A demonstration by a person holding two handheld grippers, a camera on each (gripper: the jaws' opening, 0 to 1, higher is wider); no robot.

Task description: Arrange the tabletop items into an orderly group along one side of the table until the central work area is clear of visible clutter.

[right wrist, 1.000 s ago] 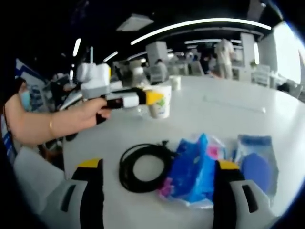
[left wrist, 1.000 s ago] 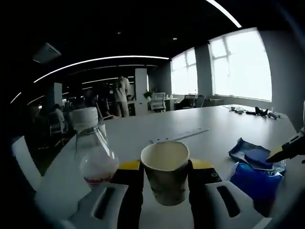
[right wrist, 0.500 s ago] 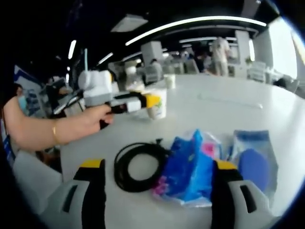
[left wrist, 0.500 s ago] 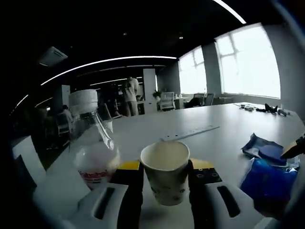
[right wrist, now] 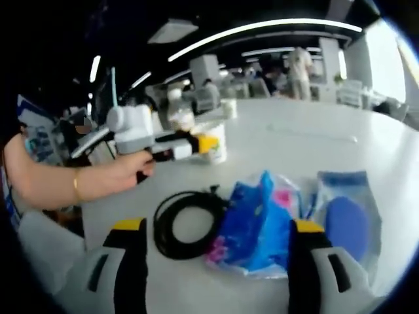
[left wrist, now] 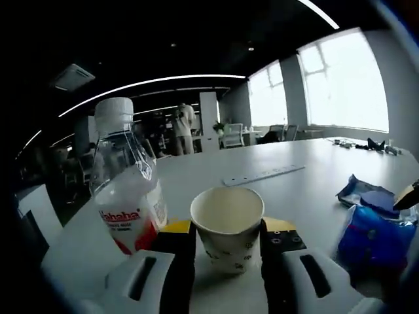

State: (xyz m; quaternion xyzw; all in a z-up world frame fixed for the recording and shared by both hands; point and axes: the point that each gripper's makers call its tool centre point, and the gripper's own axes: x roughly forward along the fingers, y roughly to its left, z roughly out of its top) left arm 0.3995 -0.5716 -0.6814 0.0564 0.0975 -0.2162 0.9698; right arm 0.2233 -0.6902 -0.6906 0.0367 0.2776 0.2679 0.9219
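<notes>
Paper cup (left wrist: 227, 226) pinched in the left gripper (left wrist: 228, 243) jaws, low beside the water bottle (left wrist: 126, 186) at the bench (left wrist: 288, 190) edge. Right gripper (right wrist: 213, 245) jaws spread over blue packets (right wrist: 252, 222). Black cable (right wrist: 186, 221), blue pouch (right wrist: 345, 219) left mid-bench. Barely started, seemingly.

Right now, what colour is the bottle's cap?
White. The bottle has a white ribbed cap, seen best in the left gripper view.

Beside the paper cup (left wrist: 227, 226), the water bottle (left wrist: 126, 190) hides its base behind the left gripper (left wrist: 226, 243); the blue packets (left wrist: 373, 229) blur, cut off at right
</notes>
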